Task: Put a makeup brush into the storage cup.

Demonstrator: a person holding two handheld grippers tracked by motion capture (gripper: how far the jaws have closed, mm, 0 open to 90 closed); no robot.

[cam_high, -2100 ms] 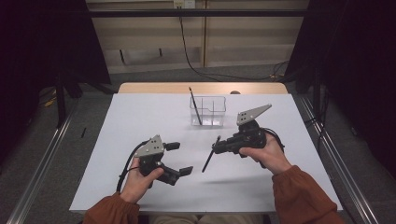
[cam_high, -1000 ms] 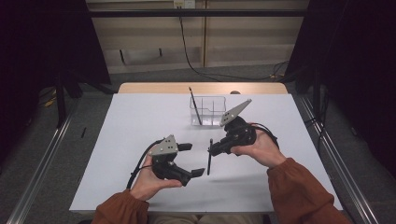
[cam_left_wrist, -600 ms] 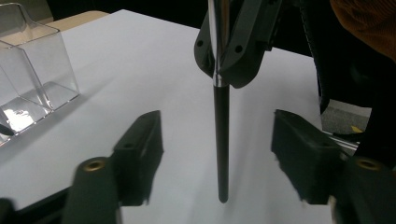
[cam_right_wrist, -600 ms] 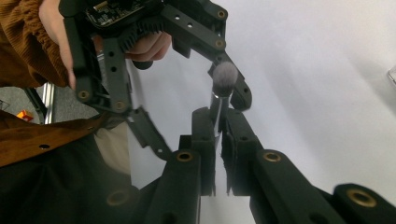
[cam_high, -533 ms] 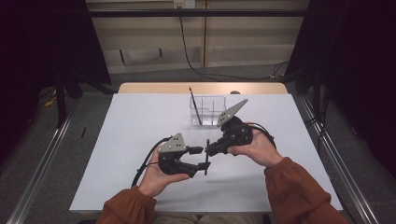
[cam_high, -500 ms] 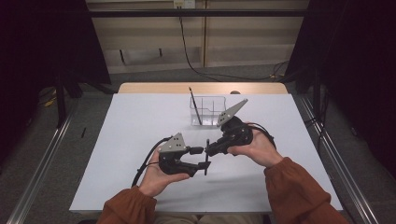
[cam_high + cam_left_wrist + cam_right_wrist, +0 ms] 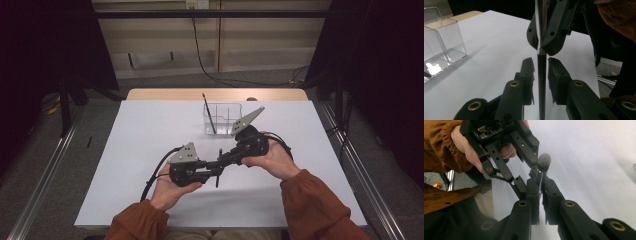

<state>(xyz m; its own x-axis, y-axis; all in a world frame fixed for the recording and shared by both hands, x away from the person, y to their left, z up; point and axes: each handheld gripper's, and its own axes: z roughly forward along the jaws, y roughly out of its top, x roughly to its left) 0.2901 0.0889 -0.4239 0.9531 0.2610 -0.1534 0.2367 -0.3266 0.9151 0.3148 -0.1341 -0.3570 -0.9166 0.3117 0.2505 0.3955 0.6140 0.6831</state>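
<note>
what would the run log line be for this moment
phase: brush handover | right gripper: shut on slim black-handled makeup brush | left gripper: fingers open around handle | clear plastic organiser: behind, holds another brush

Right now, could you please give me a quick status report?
Right tongs shut on brush. Left tongs open around its handle. Organizer beyond, nothing in the way.

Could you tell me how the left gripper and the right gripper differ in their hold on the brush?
The right gripper is shut on the brush, pinching its silver collar; the left gripper is open, its jaws flanking the black handle with a gap on each side. The right gripper grips nearer the bristles, the left gripper lower down. Both are black, two-jawed and meet at the same brush.
</note>
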